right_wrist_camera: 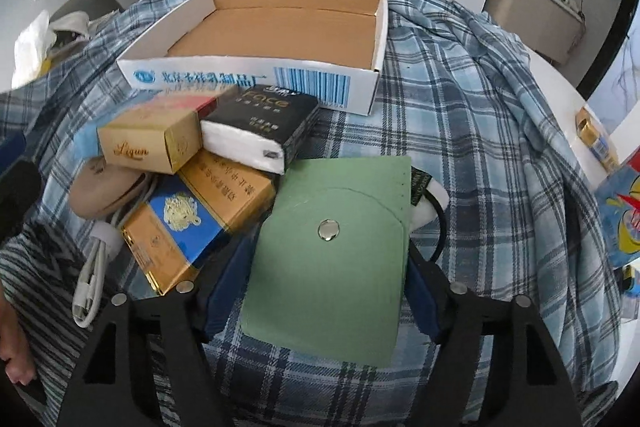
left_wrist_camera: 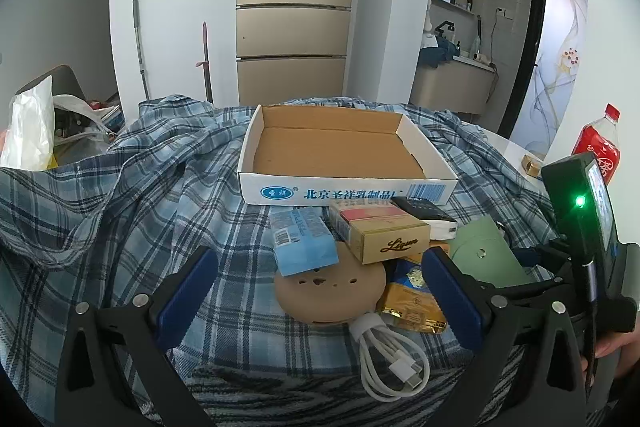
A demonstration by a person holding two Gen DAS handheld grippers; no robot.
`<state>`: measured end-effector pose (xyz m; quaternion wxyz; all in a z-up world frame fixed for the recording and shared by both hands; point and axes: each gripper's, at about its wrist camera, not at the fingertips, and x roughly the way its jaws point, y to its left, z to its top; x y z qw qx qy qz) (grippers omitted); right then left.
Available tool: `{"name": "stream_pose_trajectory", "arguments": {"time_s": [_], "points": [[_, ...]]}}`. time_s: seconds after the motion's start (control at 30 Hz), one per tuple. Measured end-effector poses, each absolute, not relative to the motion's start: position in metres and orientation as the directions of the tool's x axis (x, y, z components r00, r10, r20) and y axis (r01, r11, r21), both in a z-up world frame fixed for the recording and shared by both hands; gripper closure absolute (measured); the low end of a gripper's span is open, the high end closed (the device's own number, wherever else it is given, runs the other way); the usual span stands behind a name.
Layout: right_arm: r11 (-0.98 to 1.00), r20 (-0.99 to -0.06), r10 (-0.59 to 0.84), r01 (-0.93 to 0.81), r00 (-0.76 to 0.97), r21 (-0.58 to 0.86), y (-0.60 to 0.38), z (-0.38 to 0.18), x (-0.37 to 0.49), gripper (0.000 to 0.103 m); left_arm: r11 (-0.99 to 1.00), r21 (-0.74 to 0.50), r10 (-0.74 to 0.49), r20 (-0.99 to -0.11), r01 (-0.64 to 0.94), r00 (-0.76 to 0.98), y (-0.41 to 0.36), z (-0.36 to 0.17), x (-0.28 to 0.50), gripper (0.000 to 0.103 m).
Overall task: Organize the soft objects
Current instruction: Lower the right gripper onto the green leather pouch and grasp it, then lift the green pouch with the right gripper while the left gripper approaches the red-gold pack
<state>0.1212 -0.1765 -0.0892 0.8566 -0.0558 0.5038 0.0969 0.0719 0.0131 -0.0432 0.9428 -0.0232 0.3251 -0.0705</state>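
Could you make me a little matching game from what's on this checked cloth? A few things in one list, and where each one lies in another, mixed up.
Things:
1. green pouch
2. white cable
3. cardboard tray
4. black tissue pack

Places:
A. behind the pile, nothing inside it
B. between the right gripper fingers
C. coiled at the near edge of the pile
D. leaning on the boxes, right in front of the tray

Pairs: 1-B, 2-C, 3-A, 4-D
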Motion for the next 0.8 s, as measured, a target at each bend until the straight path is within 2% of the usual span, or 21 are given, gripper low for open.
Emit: {"name": "stream_pose_trajectory", "arguments": {"time_s": [0.27,0.33,0.37,0.53,0.67,0.8], "points": [[0.977,-0.864,0.081,-0.211,0.497,-0.029,-0.177,-0.088,0.117,0.029,0.989,-0.084,-0.149,-0.608,0.123,0.78,0.012,-0.043,0.072,0.0],[0.976,-0.855,0.071,-0.211,0.513,-0.046,-0.176,-0.086,0.115,0.036,0.989,-0.082,-0.149,-0.605,0.125,0.782,0.012,-0.042,0.071,0.0],[0.977,-0.85,0.076,-0.209,0.522,-0.041,-0.177,-0.084,0.114,0.036,0.989,-0.081,-0.149,-0.604,0.126,0.783,0.011,-0.042,0.071,0.0],[0.98,-0.842,0.145,-0.19,0.519,0.052,-0.195,-0.071,0.116,0.037,0.988,-0.082,-0.152,-0.606,0.128,0.781,0.012,-0.042,0.071,0.0],[0.94,-0.87,0.309,-0.264,0.383,0.218,-0.209,-0.073,0.118,0.036,0.988,-0.077,-0.156,-0.604,0.137,0.782,0.009,-0.042,0.07,0.0],[0.923,-0.893,0.307,-0.333,0.328,0.194,-0.207,-0.078,0.111,0.036,0.987,-0.064,-0.158,-0.6,0.15,0.784,0.006,-0.042,0.069,0.0]]}}
